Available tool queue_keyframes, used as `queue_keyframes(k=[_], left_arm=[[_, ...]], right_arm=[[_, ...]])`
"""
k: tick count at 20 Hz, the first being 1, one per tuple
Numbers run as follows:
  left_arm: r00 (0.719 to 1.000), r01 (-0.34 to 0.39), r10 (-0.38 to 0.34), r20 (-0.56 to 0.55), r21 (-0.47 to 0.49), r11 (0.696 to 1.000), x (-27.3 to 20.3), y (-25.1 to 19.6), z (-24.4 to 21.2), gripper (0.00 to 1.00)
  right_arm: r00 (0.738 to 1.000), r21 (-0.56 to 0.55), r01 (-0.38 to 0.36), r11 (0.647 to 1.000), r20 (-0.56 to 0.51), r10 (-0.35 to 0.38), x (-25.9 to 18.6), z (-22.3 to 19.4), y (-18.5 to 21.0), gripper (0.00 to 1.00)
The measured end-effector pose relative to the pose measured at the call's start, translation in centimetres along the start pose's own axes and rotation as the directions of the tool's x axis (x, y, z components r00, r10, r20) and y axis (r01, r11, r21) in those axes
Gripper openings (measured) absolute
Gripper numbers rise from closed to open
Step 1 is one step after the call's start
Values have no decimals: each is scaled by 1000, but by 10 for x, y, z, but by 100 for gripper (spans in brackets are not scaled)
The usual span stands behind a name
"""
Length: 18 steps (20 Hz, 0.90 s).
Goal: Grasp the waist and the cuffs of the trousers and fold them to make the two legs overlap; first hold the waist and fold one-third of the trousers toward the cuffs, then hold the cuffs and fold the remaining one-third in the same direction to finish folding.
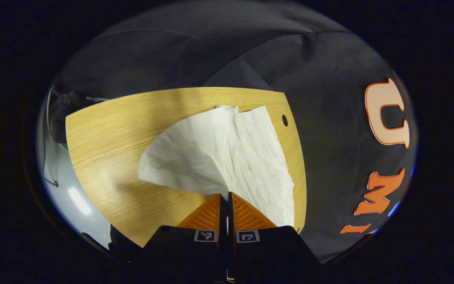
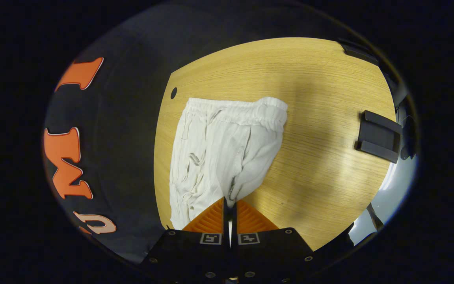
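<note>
We see the left gripper (image 1: 227, 196) pinching a lifted fold of the white trousers (image 1: 227, 154), which lie on the wooden table (image 1: 105, 157). The right gripper (image 2: 229, 202) likewise clamps the fabric, with the elastic waistband (image 2: 250, 110) lying at the far end.

trousers (image 1: 227, 154) near edge hidden behind left claw (image 1: 227, 197) | black bracket (image 2: 380, 136) too unclear to identify
</note>
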State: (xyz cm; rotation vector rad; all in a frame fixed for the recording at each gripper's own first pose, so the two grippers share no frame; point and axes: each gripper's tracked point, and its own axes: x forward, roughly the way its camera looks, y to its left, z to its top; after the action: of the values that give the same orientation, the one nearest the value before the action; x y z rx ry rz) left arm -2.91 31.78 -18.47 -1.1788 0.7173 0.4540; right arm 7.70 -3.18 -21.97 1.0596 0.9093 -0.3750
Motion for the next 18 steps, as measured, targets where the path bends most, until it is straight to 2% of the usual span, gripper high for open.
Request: queue_keyframes(k=[5, 9, 13, 18], left_arm=[[999, 37, -40, 29, 102, 994, -1, -34, 28, 4], [998, 58, -62, 27, 136, 989, 9, -70, 43, 4], [997, 64, -69, 33, 154, 986, 33, -112, 57, 3], [999, 36, -42, 30, 198, 980, 74, -150, 68, 4]], right_arm=[[998, -6, -57, 998, 40, 57, -7, 10, 46, 1], [994, -35, -93, 995, 50, 94, -4, 27, 87, 1], [995, -62, -94, 994, 31, 96, 18, 44, 117, 1], [997, -63, -75, 995, 2, 75, 67, 62, 145, 1]])
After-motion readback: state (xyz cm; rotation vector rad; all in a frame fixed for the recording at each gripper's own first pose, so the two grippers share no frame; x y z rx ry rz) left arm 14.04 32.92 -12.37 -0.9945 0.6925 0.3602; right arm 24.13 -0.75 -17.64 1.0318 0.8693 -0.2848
